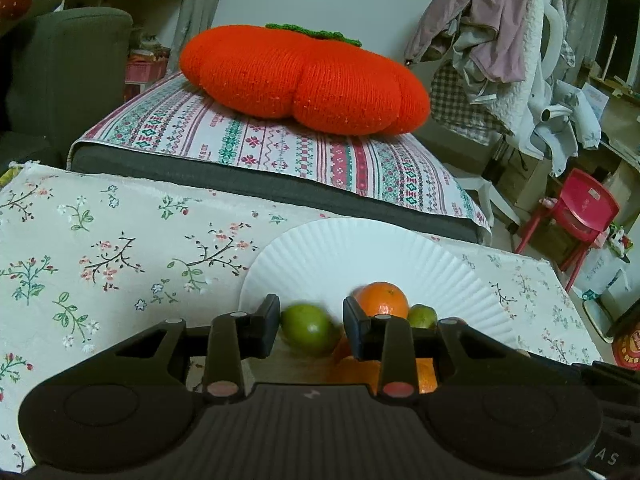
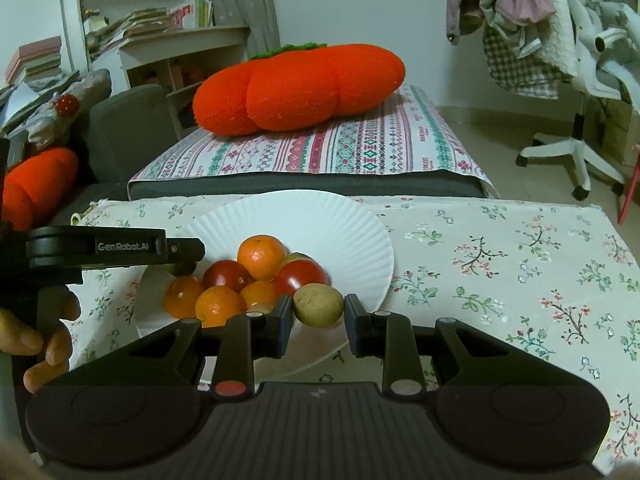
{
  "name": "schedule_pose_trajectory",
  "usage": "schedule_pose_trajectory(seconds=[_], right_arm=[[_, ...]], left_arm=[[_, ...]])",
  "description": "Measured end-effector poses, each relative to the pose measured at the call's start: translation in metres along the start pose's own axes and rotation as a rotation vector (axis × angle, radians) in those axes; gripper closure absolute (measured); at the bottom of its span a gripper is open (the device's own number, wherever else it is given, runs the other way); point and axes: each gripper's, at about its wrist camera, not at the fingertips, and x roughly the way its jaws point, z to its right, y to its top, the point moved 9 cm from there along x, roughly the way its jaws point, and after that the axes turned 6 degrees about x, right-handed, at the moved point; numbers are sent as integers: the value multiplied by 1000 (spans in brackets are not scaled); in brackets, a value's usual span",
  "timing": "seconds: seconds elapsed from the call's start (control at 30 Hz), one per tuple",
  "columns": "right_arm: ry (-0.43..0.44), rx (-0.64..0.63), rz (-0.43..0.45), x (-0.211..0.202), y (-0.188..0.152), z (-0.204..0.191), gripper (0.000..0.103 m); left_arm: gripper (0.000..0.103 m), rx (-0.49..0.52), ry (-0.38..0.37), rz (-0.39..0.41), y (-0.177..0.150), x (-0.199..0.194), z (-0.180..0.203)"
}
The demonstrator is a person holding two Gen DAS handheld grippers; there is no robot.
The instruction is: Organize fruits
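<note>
On the desk (image 2: 500,264), left side: left tool (image 1: 310,312) clamped around a green lime (image 1: 308,330), at the near-left edge of the fruit pile.
Lime handling: firm, waxy, round; hold across its widest part so it cannot squirt out.
Pile: sits on the near paper plate (image 2: 152,320), which overlaps a bare far paper plate (image 2: 300,220).
Oranges (image 2: 262,256): four; light, slightly yielding peel, fair grip.
Tomatoes (image 2: 300,276): two; smooth, thin-skinned, easily bruised, so squeeze gently at the middle.
Green fruit: two, the held lime plus a small one (image 2: 298,257) behind the tomatoes.
Unclear: a pale round bit beside the right tool's left finger may be one more fruit; it is too hidden to say.
Right side: right tool (image 2: 318,308) clenched on a round brown fruit (image 2: 319,305), at the pile's near-right edge.
Brown fruit handling: one; small, dull skin, probably firm and not slippery.
Plates: two; thin and light, likely to slide if nudged.
</note>
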Motion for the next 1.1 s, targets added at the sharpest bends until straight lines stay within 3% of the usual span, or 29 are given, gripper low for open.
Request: schedule_pose_trajectory(seconds=[0.13, 0.47, 0.7, 1.1], right_arm=[[17, 26, 31, -8, 7, -1, 75], [6, 55, 69, -30, 7, -9, 70], [14, 57, 85, -57, -5, -23, 62], [-44, 133, 110, -87, -21, -28, 44]], left_arm=[[61, -2, 6, 7, 0, -8, 0], [43, 15, 110, -6, -12, -57, -4], [36, 32, 143, -2, -33, -104, -5], [24, 101, 228, 50, -66, -157, -6]])
